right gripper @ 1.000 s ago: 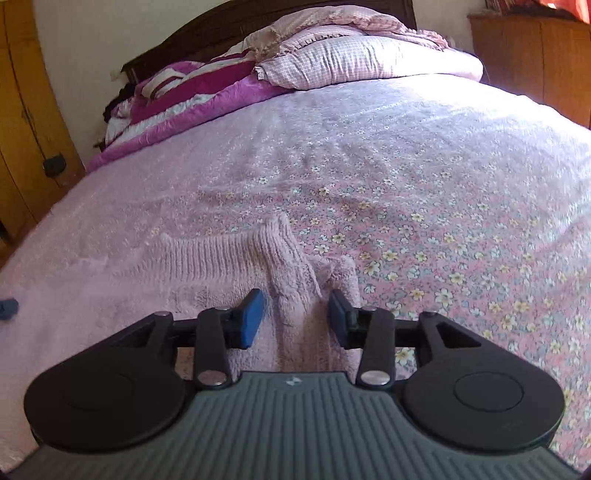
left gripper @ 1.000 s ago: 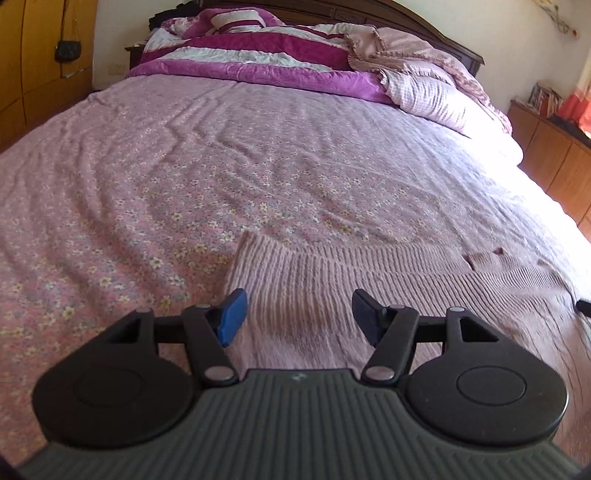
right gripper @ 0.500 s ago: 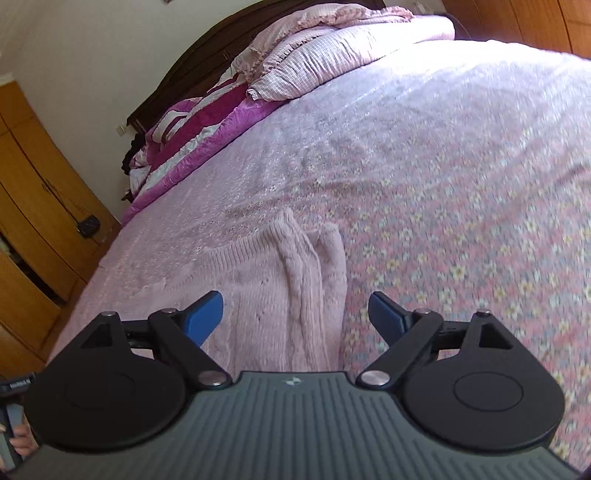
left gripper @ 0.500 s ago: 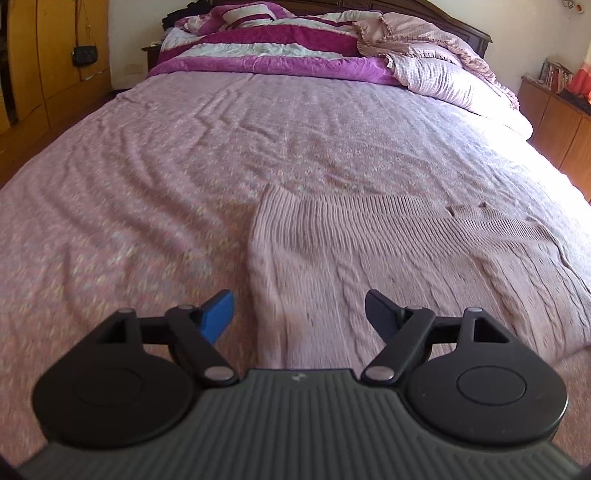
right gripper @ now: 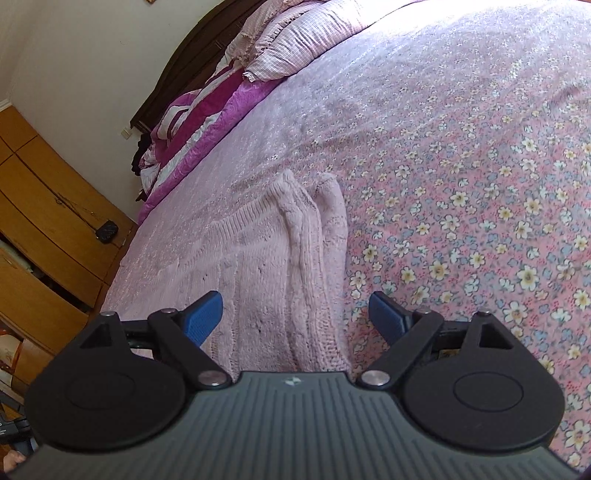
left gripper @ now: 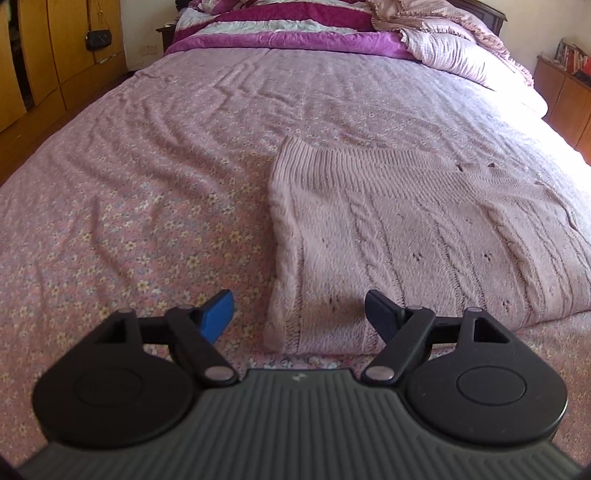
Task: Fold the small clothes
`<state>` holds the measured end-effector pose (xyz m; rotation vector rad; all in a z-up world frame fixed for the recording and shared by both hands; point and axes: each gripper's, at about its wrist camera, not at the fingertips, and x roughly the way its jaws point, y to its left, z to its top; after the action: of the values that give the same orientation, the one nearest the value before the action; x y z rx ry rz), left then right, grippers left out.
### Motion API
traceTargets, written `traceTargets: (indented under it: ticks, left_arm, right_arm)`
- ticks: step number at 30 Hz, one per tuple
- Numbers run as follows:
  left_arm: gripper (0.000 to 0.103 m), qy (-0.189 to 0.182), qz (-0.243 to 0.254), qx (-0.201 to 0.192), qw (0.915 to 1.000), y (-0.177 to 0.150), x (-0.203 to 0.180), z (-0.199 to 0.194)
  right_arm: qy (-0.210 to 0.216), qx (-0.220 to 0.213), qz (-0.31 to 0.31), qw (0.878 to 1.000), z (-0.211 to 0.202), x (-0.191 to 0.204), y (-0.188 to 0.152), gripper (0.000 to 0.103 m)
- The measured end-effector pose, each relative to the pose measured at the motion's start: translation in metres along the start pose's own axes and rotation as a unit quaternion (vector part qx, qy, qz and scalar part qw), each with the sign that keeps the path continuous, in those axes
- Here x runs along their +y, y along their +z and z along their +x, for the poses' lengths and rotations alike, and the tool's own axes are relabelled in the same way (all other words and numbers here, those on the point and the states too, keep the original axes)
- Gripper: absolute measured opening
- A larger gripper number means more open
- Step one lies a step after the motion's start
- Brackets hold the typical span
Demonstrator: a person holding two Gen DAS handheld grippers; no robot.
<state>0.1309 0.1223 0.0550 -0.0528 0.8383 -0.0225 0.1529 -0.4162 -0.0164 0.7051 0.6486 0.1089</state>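
Lying flat on bedsheet (left gripper: 147, 206), pink sweater (left gripper: 424, 236) long axis crosswise, both grippers' fingers (left gripper: 218, 314) spread wide, empty

Bed (left gripper: 155, 206) is covered by a pink floral sheet (right gripper: 480, 206), wrinkled on the side nearer the wardrobe. Pale pink knit sweater (left gripper: 424, 236) lies flat on the sheet near the foot, one side edge doubled over in a ridge. Striped magenta quilt (left gripper: 295, 26) and checked pink pillow (right gripper: 314, 33) are piled at the headboard end.
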Motion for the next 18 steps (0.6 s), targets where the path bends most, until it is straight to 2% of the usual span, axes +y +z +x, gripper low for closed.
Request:
traceTargets:
  ticks: [3,7,11,18]
  left_arm:
    - [0.080,0.005,-0.002,0.003,1.0000,0.000,0.000,0.001]
    - [0.080,0.012,0.000,0.005,0.9999,-0.002,-0.001,0.002]
    - [0.080,0.014,0.002,0.005,0.9999,-0.002,-0.002,0.003]
    - [0.080,0.015,0.006,0.009,0.9998,-0.003,-0.004,0.006]
  right_arm:
    - [0.012,-0.008,0.000,1.000,0.001,-0.003,-0.003,0.094]
    - [0.035,-0.016,-0.010,0.999,0.003,-0.005,-0.008,0.103]
    - [0.021,-0.015,-0.033,0.999,0.007,0.002,-0.011,0.103]
    - [0.036,-0.026,-0.029,0.999,0.006,-0.001,-0.012,0.103]
